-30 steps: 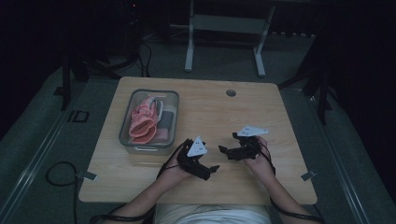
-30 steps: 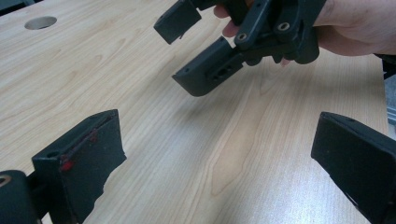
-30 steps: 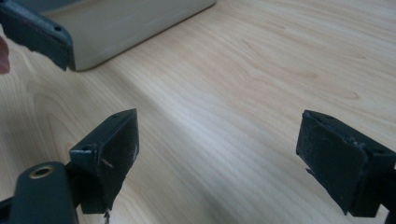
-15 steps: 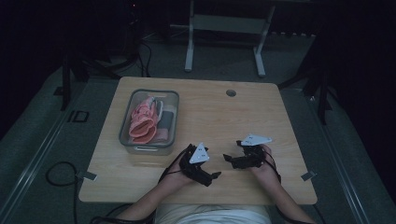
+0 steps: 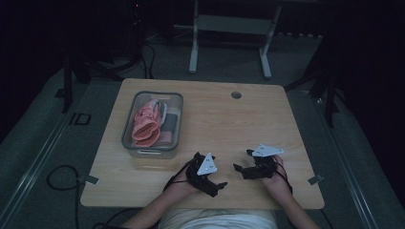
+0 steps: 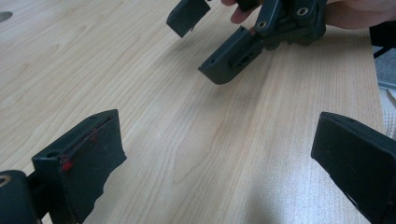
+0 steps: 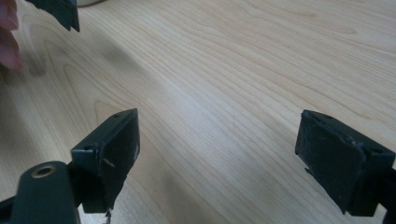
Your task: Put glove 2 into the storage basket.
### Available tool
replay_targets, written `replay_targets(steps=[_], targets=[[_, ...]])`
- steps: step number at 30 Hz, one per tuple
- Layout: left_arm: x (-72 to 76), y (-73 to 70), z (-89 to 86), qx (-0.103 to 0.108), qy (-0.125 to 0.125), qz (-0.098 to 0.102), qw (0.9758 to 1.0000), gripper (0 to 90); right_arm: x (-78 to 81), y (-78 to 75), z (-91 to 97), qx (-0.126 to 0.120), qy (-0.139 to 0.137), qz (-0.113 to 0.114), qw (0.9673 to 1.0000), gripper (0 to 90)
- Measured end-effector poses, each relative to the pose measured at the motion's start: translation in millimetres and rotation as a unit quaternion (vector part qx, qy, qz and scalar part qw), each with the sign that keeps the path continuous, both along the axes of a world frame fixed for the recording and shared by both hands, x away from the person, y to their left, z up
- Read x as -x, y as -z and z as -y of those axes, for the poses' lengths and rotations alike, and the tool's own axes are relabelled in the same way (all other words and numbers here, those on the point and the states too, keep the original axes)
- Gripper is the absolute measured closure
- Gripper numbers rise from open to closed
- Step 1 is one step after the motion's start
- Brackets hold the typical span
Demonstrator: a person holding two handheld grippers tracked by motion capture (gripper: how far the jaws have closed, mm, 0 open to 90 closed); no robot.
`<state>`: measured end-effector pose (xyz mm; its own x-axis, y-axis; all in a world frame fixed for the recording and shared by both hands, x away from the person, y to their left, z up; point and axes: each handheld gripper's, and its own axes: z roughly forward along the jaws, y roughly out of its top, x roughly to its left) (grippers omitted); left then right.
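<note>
Both grippers hover low over the wooden table [image 5: 229, 124] near its front edge, each held in a hand. My left gripper [image 5: 216, 187] points to the lower right; its jaws stand wide apart with nothing between them. In the left gripper view its own gripper [image 6: 224, 172] frames bare wood, and the right gripper [image 6: 219, 42] faces it from above, also open. My right gripper [image 5: 242, 161] points left toward the other one. In the right gripper view the right gripper [image 7: 229, 158] is open and empty.
A clear plastic bin [image 5: 152, 152] holding pink fabric-like items [image 5: 145, 125] and a grey piece stands at the table's left. A round hole [image 5: 236, 95] is near the far edge. A white metal stand [image 5: 229, 28] and cables [image 5: 59, 179] lie on the floor.
Both hands have drawn the grippers back toward the table's front edge. Their jaws have stayed open and empty.
</note>
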<state>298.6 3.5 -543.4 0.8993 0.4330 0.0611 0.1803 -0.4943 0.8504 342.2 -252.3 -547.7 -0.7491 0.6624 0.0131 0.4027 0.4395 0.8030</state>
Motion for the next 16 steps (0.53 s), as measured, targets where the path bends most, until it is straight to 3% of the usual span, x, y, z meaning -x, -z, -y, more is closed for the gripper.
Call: replay_targets(steps=[6, 16], targets=[[1.1, 3.9, 0.5, -0.01, 0.003, 0.0, 0.9999, 1.8, 4.2, 1.2, 3.9, 0.018, -0.005, 0.018, 0.9997, 14.0], [1.7, 3.8, -1.9, -0.008, -0.001, -0.001, 1.0, 1.9, 3.5, 3.3, 5.4, 0.023, 0.003, 0.021, 0.9995, 14.0]])
